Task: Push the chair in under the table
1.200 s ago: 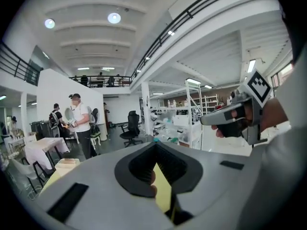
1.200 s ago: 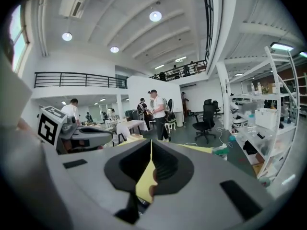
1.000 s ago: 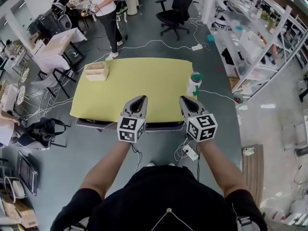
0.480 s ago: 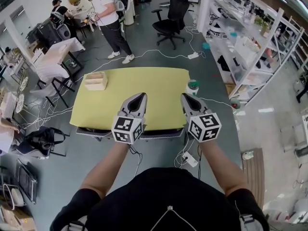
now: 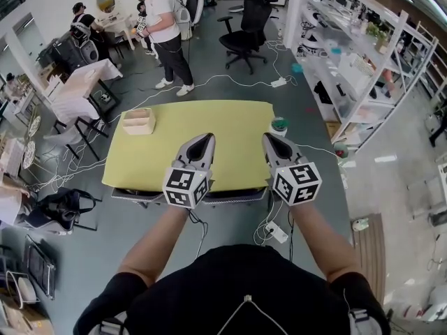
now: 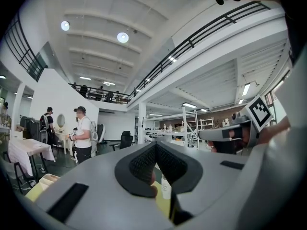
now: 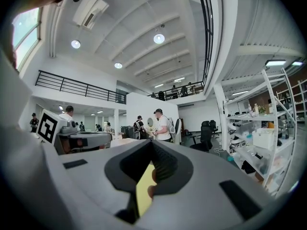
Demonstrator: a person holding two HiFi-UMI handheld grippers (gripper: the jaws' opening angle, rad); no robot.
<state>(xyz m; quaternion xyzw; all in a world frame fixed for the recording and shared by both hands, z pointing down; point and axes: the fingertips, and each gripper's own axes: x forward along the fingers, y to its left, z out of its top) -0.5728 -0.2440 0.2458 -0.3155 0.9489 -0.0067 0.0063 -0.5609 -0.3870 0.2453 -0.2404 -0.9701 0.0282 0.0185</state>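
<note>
A yellow table (image 5: pixel 230 117) fills the middle of the head view. The chair's dark mesh back (image 5: pixel 230 195) lies along the table's near edge, with its seat hidden under the top. My left gripper (image 5: pixel 204 139) and right gripper (image 5: pixel 269 139) hover side by side above that edge, pointing level across the table, both shut and empty. Neither touches the chair. In the left gripper view the shut jaws (image 6: pixel 154 145) meet in front of a white cup (image 6: pixel 166 188). The right gripper view shows shut jaws (image 7: pixel 151 143) with the yellow table (image 7: pixel 144 190) beneath.
A wooden box (image 5: pixel 138 121) sits at the table's far left, a green-lidded cup (image 5: pixel 279 126) at its right edge. A person (image 5: pixel 166 33) stands beyond, near a black office chair (image 5: pixel 244 26). Shelving (image 5: pixel 363 68) lines the right. Cables and a power strip (image 5: pixel 276 232) lie on the floor.
Both grippers have risen a little above the chair back, still shut. The person standing beyond the table has shifted position.
</note>
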